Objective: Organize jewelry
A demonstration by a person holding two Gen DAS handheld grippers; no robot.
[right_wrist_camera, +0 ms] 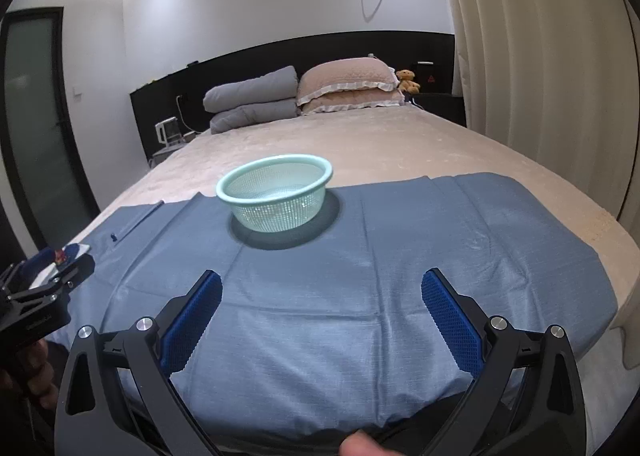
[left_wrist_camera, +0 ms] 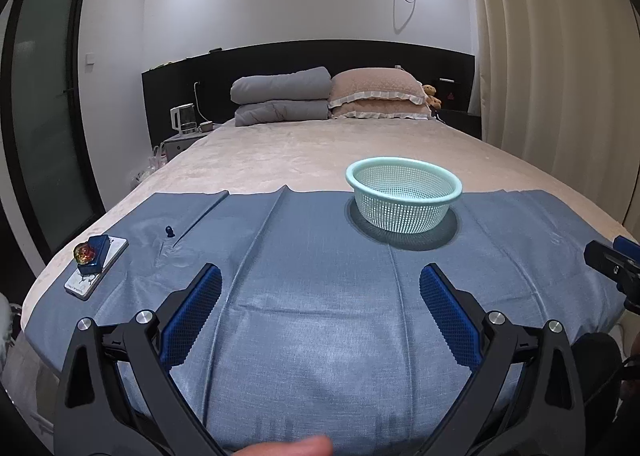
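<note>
A blue cloth (left_wrist_camera: 320, 296) covers the near end of a beige bed (left_wrist_camera: 320, 151); on it, toward the far edge, stands a pale green mesh basket (left_wrist_camera: 403, 193), upright, nothing visible inside; the left gripper (left_wrist_camera: 320, 288) hovers low over the cloth with its blue-padded fingers (left_wrist_camera: 192, 312) spread wide and holding nothing; the right gripper (right_wrist_camera: 322, 292) hovers alongside, its fingers (right_wrist_camera: 452, 320) equally wide and bare; at the cloth's left corner lies a small white card (left_wrist_camera: 96, 268) carrying a blue box (left_wrist_camera: 94, 254) with a multicoloured jewel (left_wrist_camera: 84, 252) resting on it; a small dark bead-like piece (left_wrist_camera: 169, 231) sits alone on the cloth just beyond; grey folded quilts (left_wrist_camera: 280, 95) and frilled pink pillows (left_wrist_camera: 376, 93) lie at the headboard, with a teddy bear (left_wrist_camera: 432, 93) beside them.
</note>
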